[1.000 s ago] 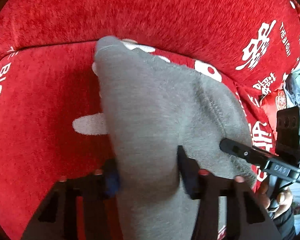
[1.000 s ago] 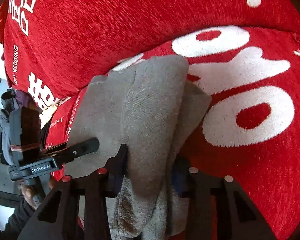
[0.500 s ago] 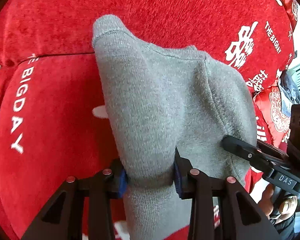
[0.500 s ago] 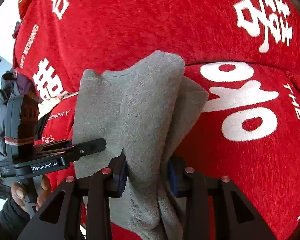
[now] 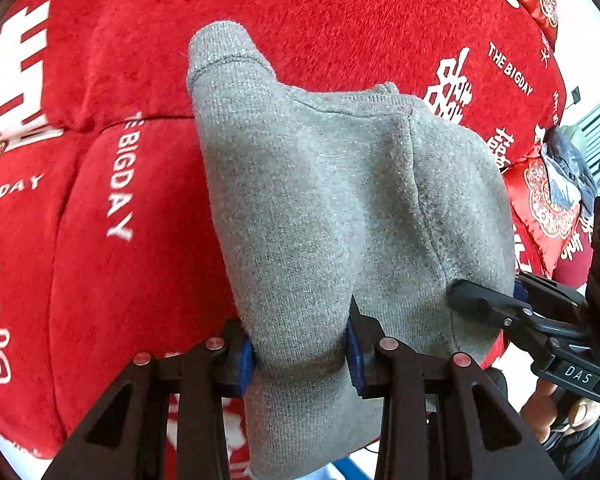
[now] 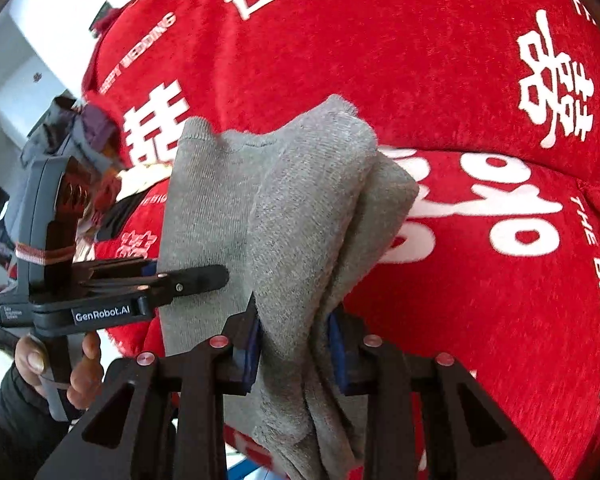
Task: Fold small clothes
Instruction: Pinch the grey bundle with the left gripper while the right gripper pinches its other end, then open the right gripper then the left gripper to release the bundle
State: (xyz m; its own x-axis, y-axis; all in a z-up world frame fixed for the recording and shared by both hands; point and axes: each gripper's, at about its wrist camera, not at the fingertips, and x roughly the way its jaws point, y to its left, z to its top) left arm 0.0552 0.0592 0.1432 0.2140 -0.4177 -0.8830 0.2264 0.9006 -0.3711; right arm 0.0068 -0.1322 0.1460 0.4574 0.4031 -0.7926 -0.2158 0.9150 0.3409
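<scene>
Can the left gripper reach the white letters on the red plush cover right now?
Probably not. The left gripper is shut on the grey knitted garment, which hangs between it and the red plush cover and hides much of it.

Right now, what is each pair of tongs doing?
Left tongs: closed on the grey garment.
Right tongs: jaws closing, pads pressing the same grey garment bunched between them.

Left gripper [image 5: 300, 354] clamped on cloth, right gripper [image 6: 296, 350] jaws closing on cloth, both angled downward
</scene>
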